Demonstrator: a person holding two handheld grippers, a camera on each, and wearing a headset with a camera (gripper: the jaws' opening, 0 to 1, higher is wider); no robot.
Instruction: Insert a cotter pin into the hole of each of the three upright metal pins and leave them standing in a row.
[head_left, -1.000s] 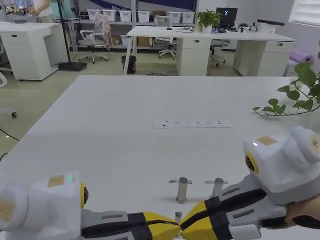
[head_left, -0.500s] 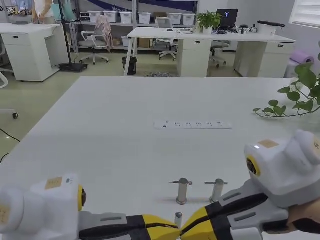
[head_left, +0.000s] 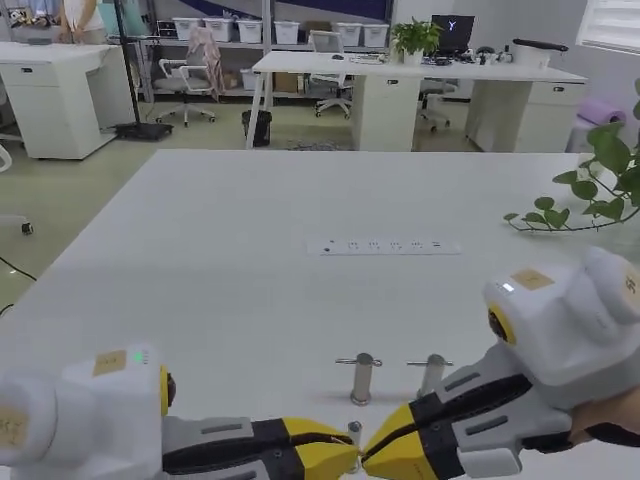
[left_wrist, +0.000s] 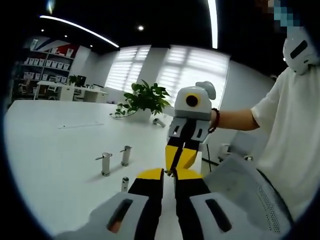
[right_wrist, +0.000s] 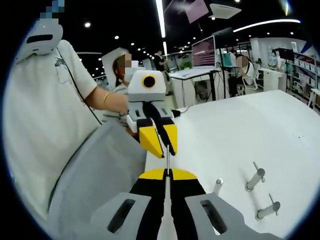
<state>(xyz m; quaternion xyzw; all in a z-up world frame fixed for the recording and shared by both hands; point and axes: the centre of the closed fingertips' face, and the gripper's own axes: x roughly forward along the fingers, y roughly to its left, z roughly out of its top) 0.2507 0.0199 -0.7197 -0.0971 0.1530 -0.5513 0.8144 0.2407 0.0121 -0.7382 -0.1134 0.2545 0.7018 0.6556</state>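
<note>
Care was needed: the left gripper (head_left: 349, 459) and right gripper (head_left: 369, 458), both pinched narrow on the thin cotter pin (right_wrist: 167, 161) near the bare metal pin (head_left: 354, 429), had to line it level with the hole.

White table (head_left: 200, 280) (pins (head_left: 360, 378), power strip (head_left: 390, 246))

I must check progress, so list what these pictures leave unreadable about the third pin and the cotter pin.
- Short upright metal pin: head view, base hidden behind the yellow tips of the left gripper and right gripper.
- Its hole: too small in every view.
- Thin metal cotter pin between the tips: right gripper view, too fine to tell which gripper grips it.
</note>
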